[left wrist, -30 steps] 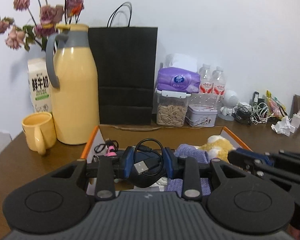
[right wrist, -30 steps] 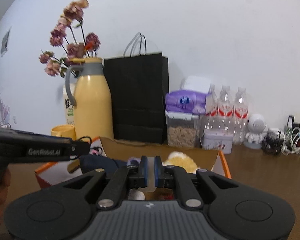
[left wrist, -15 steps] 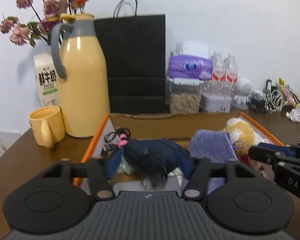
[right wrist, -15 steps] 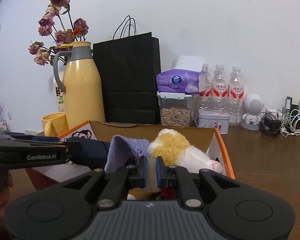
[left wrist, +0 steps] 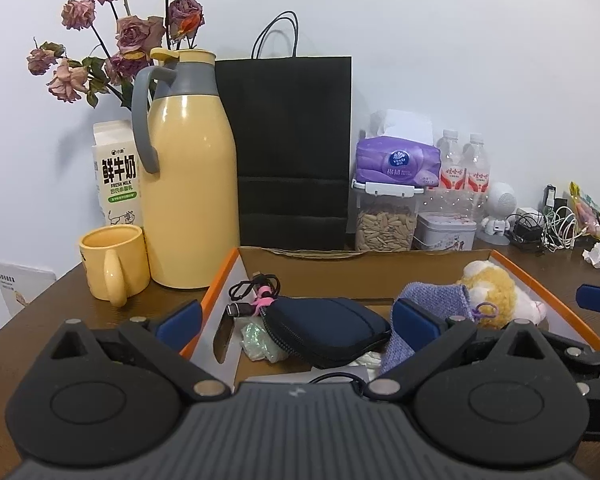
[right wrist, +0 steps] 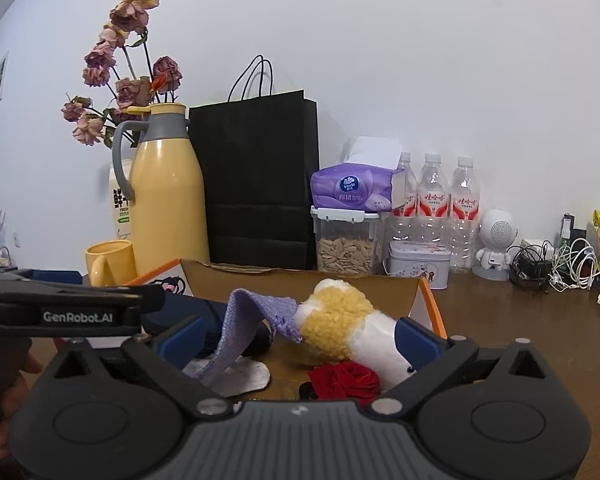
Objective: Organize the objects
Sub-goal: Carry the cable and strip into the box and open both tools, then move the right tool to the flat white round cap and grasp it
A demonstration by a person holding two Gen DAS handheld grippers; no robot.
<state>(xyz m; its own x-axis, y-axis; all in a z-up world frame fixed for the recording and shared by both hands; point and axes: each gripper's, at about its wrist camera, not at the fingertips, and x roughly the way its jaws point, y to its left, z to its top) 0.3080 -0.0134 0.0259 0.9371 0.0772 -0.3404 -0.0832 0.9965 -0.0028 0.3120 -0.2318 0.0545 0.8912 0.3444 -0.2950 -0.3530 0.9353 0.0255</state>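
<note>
Both the left gripper and right gripper hover over the open box, fingers spreading wide, gripping nothing. The dark pouch, purple cloth and plush toy lie inside. Risk: the loose cloth could catch a blue pad on withdrawal and drag onto the counter.

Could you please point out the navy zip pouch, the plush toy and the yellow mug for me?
navy zip pouch (left wrist: 332,330), left wrist view, top panel.
plush toy (right wrist: 340,314), right wrist view, yellow fleece body.
yellow mug (left wrist: 114,256), left wrist view, front wall.
</note>
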